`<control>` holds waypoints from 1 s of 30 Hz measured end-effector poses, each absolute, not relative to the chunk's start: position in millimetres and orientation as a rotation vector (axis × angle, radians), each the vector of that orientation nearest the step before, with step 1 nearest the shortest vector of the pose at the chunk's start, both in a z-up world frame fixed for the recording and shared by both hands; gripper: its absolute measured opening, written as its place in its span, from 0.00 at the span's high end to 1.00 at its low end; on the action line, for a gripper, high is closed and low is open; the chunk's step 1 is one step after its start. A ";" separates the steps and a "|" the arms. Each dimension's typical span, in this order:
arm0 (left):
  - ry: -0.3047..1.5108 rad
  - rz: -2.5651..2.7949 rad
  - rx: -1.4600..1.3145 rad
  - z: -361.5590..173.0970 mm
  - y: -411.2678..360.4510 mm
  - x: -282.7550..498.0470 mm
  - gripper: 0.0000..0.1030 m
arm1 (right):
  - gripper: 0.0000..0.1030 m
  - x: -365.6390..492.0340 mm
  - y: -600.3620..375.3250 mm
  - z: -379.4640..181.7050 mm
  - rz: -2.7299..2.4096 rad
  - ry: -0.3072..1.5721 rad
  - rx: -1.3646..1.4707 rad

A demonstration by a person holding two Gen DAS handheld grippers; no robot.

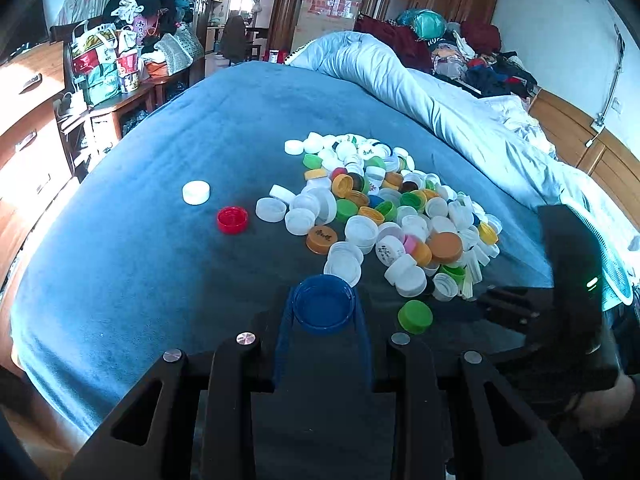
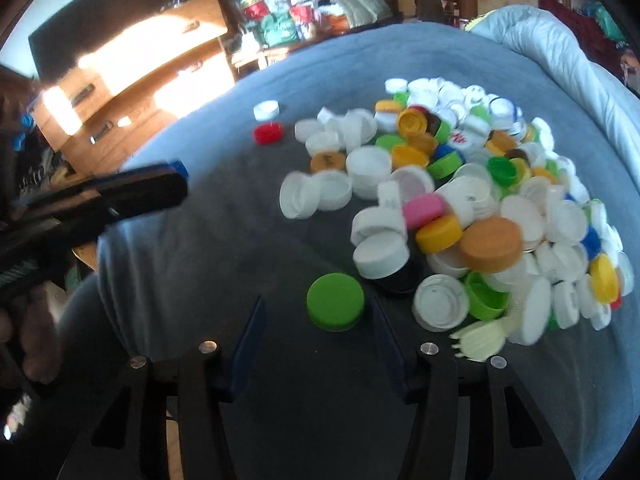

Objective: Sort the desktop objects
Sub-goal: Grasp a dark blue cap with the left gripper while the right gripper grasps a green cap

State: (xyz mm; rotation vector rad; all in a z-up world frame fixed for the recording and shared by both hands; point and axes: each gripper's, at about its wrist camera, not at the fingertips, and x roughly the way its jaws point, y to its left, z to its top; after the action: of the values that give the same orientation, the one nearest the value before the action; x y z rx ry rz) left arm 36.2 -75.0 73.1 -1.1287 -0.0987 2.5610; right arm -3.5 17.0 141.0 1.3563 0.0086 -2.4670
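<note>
A pile of bottle caps point(image 1: 384, 212), mostly white with green, yellow, orange and blue ones, lies on a blue blanket point(image 1: 160, 200); it also shows in the right wrist view point(image 2: 460, 200). My left gripper point(image 1: 323, 300) is shut on a blue cap point(image 1: 323, 304), open side up. A red cap point(image 1: 232, 219) and a white cap point(image 1: 196, 192) lie apart to the left of the pile. My right gripper point(image 2: 318, 308) is open, its fingers on either side of a green cap point(image 2: 335, 301) on the blanket. The left gripper shows from the side in the right wrist view point(image 2: 176, 184).
A rumpled light-blue duvet point(image 1: 420, 92) lies behind and right of the pile. Wooden drawers point(image 1: 28, 128) and a cluttered side table point(image 1: 120, 80) stand to the left of the bed. A cream plastic fork point(image 2: 478, 340) lies at the pile's near edge.
</note>
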 end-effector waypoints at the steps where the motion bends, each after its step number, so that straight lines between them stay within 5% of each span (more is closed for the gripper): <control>1: -0.098 2.562 -1.128 73.6 -74.6 36.7 0.76 | 0.47 -5.0 18.7 138.9 -2.474 -0.017 1.355; 5: -0.085 2.570 -1.129 76.6 -71.2 38.4 0.76 | 0.68 -6.2 23.1 139.9 -2.497 -0.052 1.352; 30: 0.196 2.646 -1.078 134.7 17.7 31.6 0.76 | 0.68 77.5 118.3 315.5 -2.946 0.029 1.011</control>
State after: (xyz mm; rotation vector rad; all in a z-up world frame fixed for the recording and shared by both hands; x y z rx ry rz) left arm 31.6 17.7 134.7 -1.0781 0.1963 2.6461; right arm 77.5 118.3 315.5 1.0108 0.0294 -2.9457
